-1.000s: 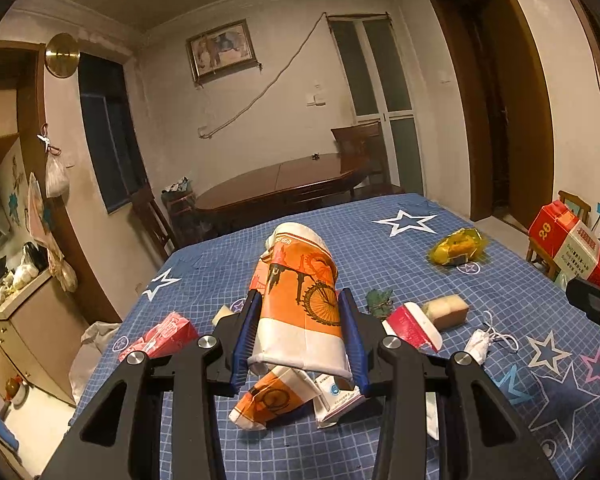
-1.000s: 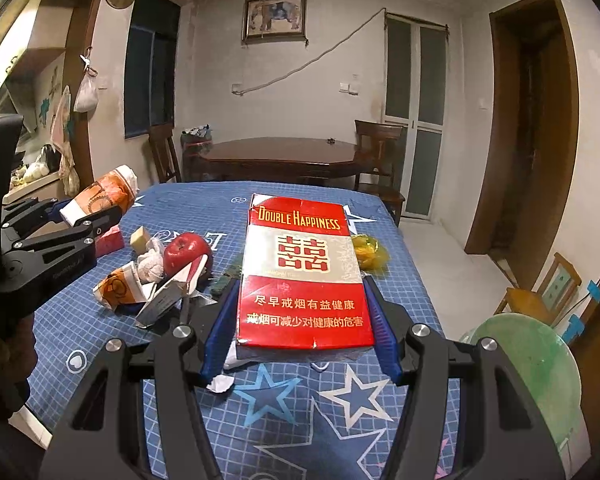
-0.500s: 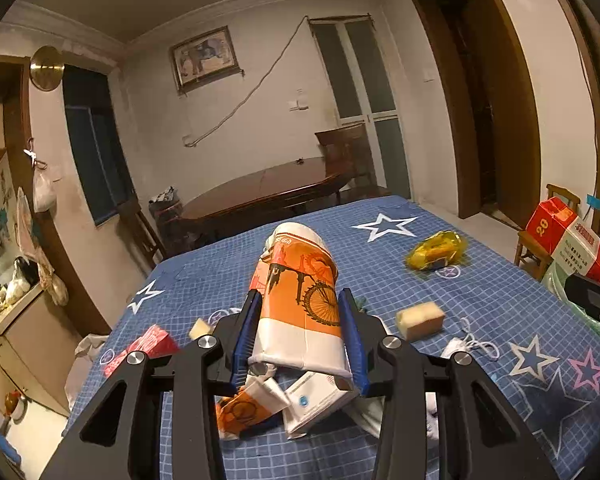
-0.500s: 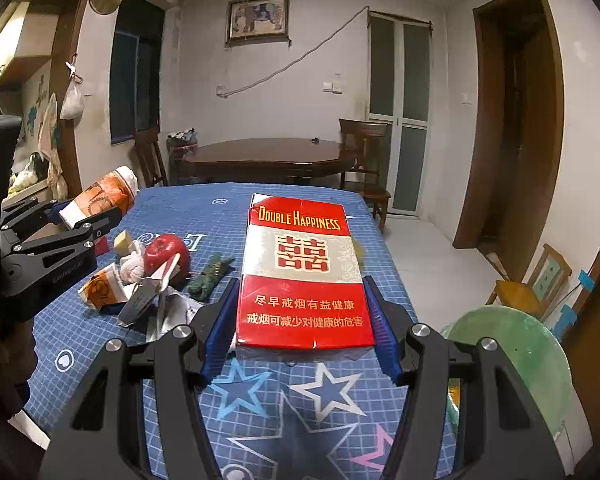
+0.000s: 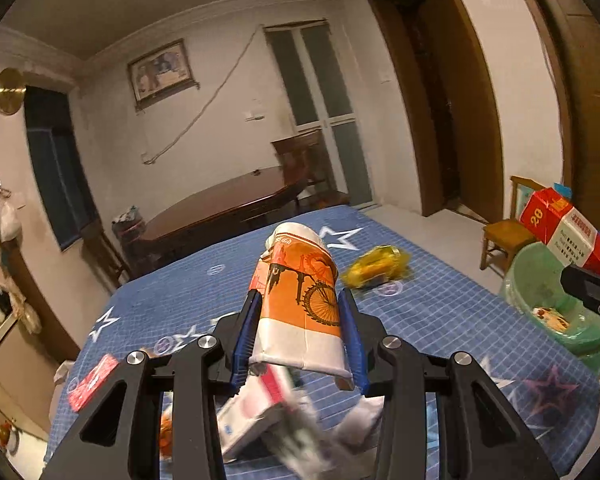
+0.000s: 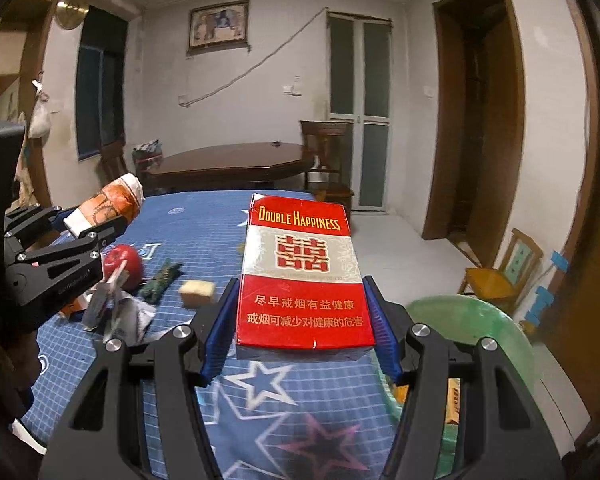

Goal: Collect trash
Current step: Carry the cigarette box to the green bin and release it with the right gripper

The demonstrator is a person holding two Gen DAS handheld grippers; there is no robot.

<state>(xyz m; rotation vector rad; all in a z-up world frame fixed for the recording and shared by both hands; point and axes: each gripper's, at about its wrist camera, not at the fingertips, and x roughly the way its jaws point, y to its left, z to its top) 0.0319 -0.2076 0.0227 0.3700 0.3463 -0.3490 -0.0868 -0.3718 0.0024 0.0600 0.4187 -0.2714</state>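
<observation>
My left gripper [image 5: 300,312] is shut on an orange-and-white paper cup with a bicycle print [image 5: 298,300], held above the blue star-patterned tablecloth [image 5: 188,292]. My right gripper [image 6: 302,304] is shut on a red-and-white cigarette carton [image 6: 302,276], lifted near the table's right edge. A green plastic bin [image 6: 460,324] stands just beyond that edge, with some scraps inside; in the left wrist view the green bin [image 5: 540,292] lies at the right. The left gripper with its cup [image 6: 108,204] shows at the left of the right wrist view.
Loose trash on the cloth: a yellow wrapper [image 5: 374,266], a red pack [image 5: 94,380], crumpled cartons [image 5: 260,412], a red apple [image 6: 124,264], a green scrap [image 6: 160,280], a beige block [image 6: 198,292]. A small wooden chair [image 6: 500,276] stands past the bin, a dark wooden table [image 6: 228,164] behind.
Both grippers have carried their loads to the right across the table. The green bin has come into the left wrist view and looms larger under the right gripper.
</observation>
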